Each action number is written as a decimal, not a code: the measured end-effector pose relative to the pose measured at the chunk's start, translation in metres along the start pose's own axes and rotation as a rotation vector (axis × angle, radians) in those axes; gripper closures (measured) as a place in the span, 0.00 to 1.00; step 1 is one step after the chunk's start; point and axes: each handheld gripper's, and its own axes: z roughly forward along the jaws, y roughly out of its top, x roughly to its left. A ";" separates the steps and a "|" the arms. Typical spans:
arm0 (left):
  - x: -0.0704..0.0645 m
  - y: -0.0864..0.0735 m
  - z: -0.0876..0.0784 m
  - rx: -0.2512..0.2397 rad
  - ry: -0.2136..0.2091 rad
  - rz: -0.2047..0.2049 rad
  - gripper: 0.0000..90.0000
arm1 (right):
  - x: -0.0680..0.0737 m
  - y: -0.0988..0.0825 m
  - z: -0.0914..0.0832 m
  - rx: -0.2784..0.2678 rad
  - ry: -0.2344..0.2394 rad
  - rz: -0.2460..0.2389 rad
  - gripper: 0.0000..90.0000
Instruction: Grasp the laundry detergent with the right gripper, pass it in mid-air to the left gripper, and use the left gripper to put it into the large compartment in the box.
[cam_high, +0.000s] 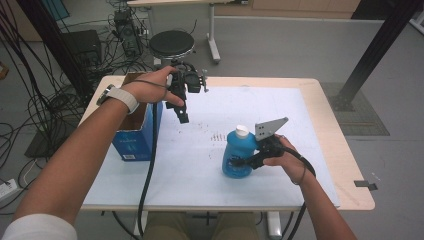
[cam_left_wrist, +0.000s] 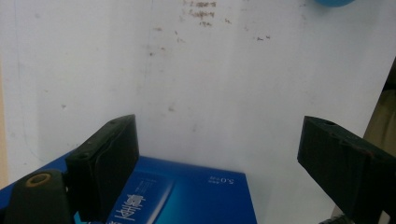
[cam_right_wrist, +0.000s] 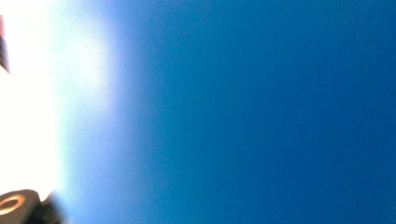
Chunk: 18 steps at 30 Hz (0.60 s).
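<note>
A blue bottle (cam_high: 239, 156) stands upright at five o'clock on the white table (cam_high: 280, 115), gripped by the right gripper (cam_high: 239, 162). The left gripper (cam_high: 183, 116), jaws spread wide and empty, is held above a blue box (cam_high: 135, 140) at nine o'clock. The bottle could be tipped if squeezed off-centre.

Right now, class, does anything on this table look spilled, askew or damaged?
Small dark specks mark the white mat just left of the upright blue bottle: stains or crumbs, I cannot tell. Nothing is tipped.
</note>
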 end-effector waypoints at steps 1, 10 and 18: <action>-0.002 0.000 -0.002 0.004 0.000 0.003 0.15 | 0.000 0.000 0.000 0.000 0.000 0.000 0.47; -0.021 0.000 -0.024 0.023 -0.004 0.001 0.14 | 0.012 0.024 -0.009 0.025 -0.006 0.021 0.47; -0.041 0.003 -0.043 0.021 -0.006 0.036 0.13 | 0.025 0.046 -0.014 0.035 0.007 0.025 0.48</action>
